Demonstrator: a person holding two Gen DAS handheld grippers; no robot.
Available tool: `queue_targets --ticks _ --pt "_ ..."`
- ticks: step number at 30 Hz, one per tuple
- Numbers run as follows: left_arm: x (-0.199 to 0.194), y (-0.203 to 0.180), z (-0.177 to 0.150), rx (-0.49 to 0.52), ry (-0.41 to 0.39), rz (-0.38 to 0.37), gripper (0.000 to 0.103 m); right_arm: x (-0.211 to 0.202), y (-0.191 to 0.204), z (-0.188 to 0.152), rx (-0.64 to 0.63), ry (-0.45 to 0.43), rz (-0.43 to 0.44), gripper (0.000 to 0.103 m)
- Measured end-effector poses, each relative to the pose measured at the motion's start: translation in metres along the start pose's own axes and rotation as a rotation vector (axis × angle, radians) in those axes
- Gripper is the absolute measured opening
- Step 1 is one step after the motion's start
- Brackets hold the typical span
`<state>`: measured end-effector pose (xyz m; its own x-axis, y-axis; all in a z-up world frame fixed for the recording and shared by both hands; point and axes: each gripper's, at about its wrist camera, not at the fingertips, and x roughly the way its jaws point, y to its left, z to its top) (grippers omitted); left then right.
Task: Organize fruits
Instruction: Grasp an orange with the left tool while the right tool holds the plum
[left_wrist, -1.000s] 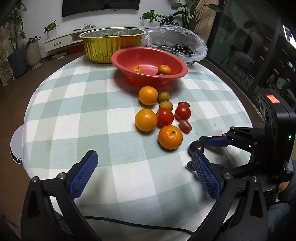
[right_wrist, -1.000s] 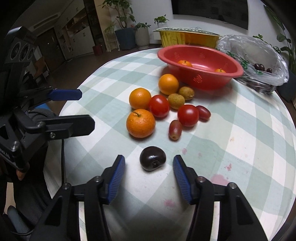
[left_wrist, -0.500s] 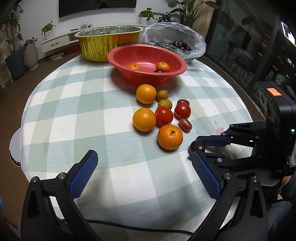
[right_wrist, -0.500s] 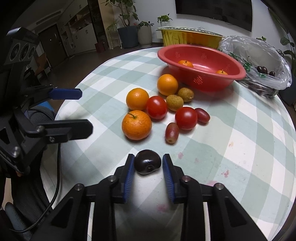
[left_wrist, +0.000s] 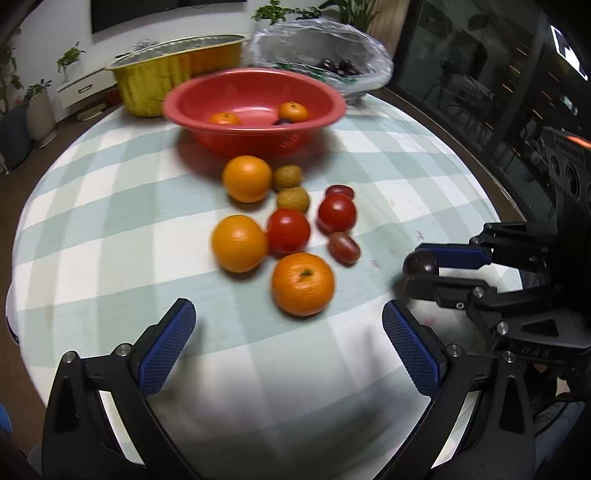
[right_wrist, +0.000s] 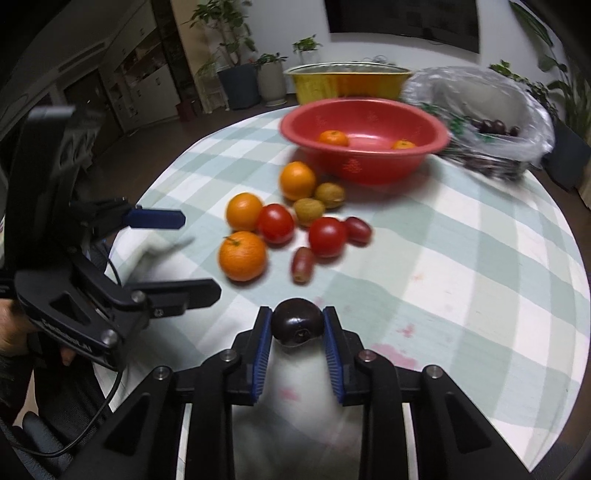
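A dark plum (right_wrist: 297, 323) is pinched between the blue pads of my right gripper (right_wrist: 297, 315), which is shut on it just above the checked tablecloth (right_wrist: 461, 258). The left wrist view shows the same plum (left_wrist: 419, 264) at the right gripper's tips (left_wrist: 421, 273). My left gripper (left_wrist: 288, 308) is open and empty, with its fingers on either side of the nearest orange (left_wrist: 303, 282). Beyond lie two more oranges, two tomatoes (left_wrist: 288, 229), two small brown fruits and two small oblong red fruits. The red bowl (left_wrist: 255, 110) holds two small oranges and a dark fruit.
A gold foil tray (left_wrist: 177, 81) stands behind the red bowl. A clear plastic bag (left_wrist: 325, 55) with dark fruit sits at the back right. The round table's edge (left_wrist: 22, 236) curves close on the left and right. A person's hand (right_wrist: 14, 328) holds the left gripper.
My right gripper has shut on the dark plum and raised it slightly off the cloth. My left gripper has moved forward and now straddles the nearest orange.
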<state>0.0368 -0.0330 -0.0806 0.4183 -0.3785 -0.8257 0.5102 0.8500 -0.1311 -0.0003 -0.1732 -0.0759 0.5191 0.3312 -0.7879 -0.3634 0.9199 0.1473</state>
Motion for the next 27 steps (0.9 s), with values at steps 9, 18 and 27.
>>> queue_targets --ticks 9,18,27 --pt "0.020 -0.003 0.008 0.001 0.036 -0.003 0.067 -0.006 -0.011 -0.003 0.040 -0.014 0.001 0.030" --pt "0.025 -0.006 0.012 0.028 0.031 0.033 0.047 -0.005 -0.012 -0.005 0.045 -0.018 0.007 0.030" --pt "0.026 -0.011 0.012 0.060 0.030 0.034 0.037 -0.005 -0.012 -0.004 0.045 -0.019 0.009 0.030"
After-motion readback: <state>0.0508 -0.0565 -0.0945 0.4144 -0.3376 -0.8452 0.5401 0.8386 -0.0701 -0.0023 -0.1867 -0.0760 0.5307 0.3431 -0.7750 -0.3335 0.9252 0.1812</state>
